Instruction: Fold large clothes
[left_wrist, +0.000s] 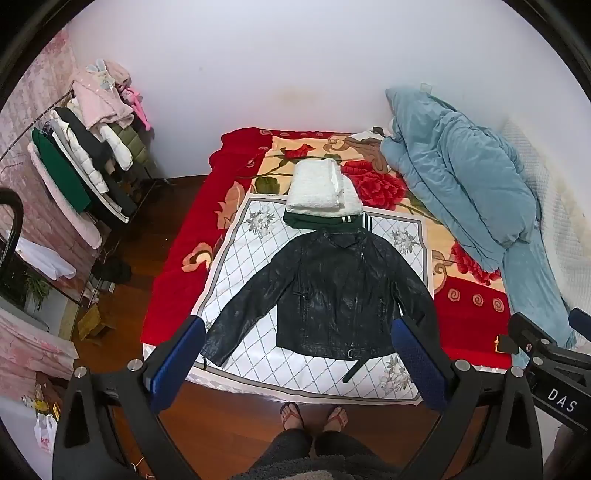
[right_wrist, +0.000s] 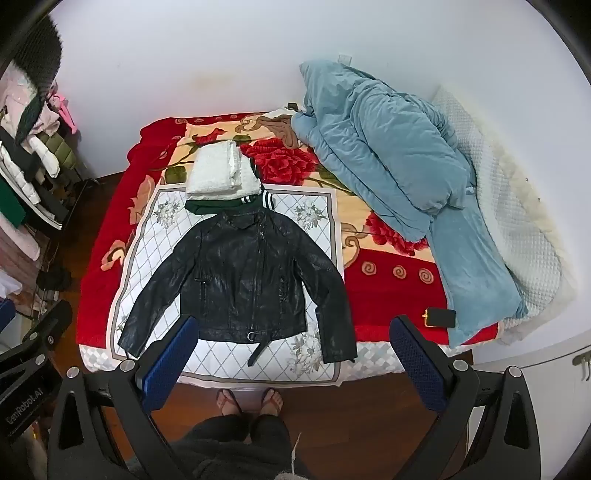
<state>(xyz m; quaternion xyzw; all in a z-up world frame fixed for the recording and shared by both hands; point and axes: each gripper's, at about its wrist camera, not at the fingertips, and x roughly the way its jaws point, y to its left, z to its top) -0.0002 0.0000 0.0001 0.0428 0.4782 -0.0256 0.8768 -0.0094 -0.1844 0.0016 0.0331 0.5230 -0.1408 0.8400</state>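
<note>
The black leather-look jacket (left_wrist: 332, 291) lies face up and spread flat on the white diamond-patterned cloth (left_wrist: 255, 347) that covers the near end of the bed with the red floral blanket (left_wrist: 173, 295), sleeves angled out and down, collar touching the folded dark green garment with white stripes (left_wrist: 325, 220) that sits under a folded white fluffy towel (left_wrist: 321, 188). Both the left gripper (left_wrist: 297, 363) and the right gripper (right_wrist: 295, 360) hang above the bed's near edge with jaws wide apart and nothing between them, well clear of the jacket. The stiff, glossy material looks likely to slide out of a shallow pinch, so a sleeve grabbed only at the cuff edge could slip loose mid-fold and spring back open. The loose belt strap with its buckle (left_wrist: 351, 360) trails off the hem toward the bed edge; catching it instead of the hem would drag the jacket askew. Pulling the body toward the collar could shove the green garment and topple the towel stack. Dragging the jacket may bunch the cloth beneath it. The small dark phone-like object (right_wrist: 439, 317) beside the crumpled blue quilt (right_wrist: 388, 162) lies near the right sleeve's sweep and could be knocked
</note>
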